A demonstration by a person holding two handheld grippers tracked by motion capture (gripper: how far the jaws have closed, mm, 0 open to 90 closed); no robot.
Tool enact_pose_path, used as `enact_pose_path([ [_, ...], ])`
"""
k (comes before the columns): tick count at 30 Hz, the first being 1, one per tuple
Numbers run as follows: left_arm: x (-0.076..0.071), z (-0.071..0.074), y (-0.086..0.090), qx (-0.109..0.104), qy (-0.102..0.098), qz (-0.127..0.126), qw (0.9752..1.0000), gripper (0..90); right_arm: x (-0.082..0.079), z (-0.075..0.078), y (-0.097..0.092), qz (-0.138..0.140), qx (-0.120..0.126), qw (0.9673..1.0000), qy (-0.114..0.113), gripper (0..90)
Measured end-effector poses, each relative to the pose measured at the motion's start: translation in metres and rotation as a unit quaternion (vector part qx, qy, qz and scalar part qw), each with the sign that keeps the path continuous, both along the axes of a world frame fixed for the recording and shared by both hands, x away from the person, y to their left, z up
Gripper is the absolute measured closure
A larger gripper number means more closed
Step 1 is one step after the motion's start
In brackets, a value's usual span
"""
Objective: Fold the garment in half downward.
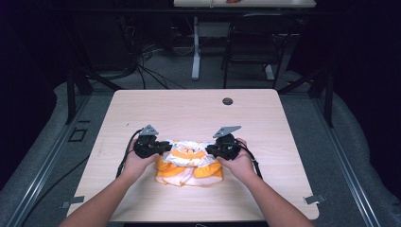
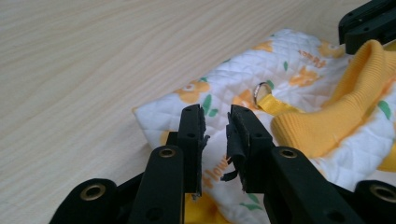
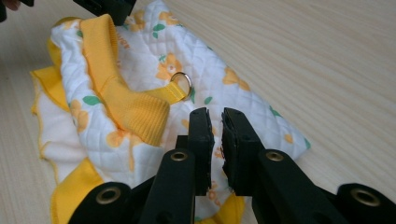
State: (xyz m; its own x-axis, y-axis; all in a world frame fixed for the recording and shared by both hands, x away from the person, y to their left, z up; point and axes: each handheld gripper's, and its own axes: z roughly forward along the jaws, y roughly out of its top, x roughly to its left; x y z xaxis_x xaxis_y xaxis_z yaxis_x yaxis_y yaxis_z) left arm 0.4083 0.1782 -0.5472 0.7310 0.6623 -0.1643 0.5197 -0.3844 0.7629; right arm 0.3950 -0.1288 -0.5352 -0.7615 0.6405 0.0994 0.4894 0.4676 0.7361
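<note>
A small quilted white garment [image 1: 189, 163] with orange flowers and yellow ribbed trim lies bunched near the table's front middle. My left gripper [image 1: 168, 147] is at its left edge and my right gripper [image 1: 208, 150] at its right edge, each held in a hand. In the left gripper view the garment [image 2: 299, 116] lies just beyond the gripper [image 2: 216, 112], whose jaws stand a narrow gap apart with nothing between them. A metal ring [image 2: 261, 91] on a yellow strap sits ahead. The right gripper [image 3: 215, 114] hovers over the garment [image 3: 140, 93] near the ring [image 3: 181, 83], jaws slightly apart.
The light wooden table [image 1: 189, 113] has a round dark grommet [image 1: 227, 101] near its far edge and bare wood all around the garment. Beyond it stand a black chair [image 1: 257, 42], a white table leg [image 1: 196, 47] and floor cables [image 1: 146, 71].
</note>
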Motion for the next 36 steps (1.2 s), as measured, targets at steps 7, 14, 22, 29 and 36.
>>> enact_pose_path([
  [7,-0.020,0.002,-0.003,-0.011,0.010,-0.034,0.9993,82.9,-0.011,0.000,0.004,0.042,0.027,0.9986,0.020,85.4],
  [14,-0.042,0.005,0.000,-0.017,0.007,-0.065,0.9977,84.0,-0.037,0.000,0.007,0.082,0.012,0.9963,0.021,86.2],
  [22,-0.059,0.001,-0.002,-0.006,0.009,-0.089,0.9960,87.6,-0.056,-0.010,0.009,0.091,-0.002,0.9956,0.023,86.8],
  [29,-0.071,0.007,-0.005,-0.007,0.015,-0.098,0.9950,85.6,-0.065,-0.014,0.008,0.091,-0.005,0.9955,0.023,86.7],
  [36,-0.074,-0.020,-0.005,0.035,0.030,-0.087,0.9951,86.0,-0.071,-0.022,0.011,0.093,-0.034,0.9949,0.019,87.0],
])
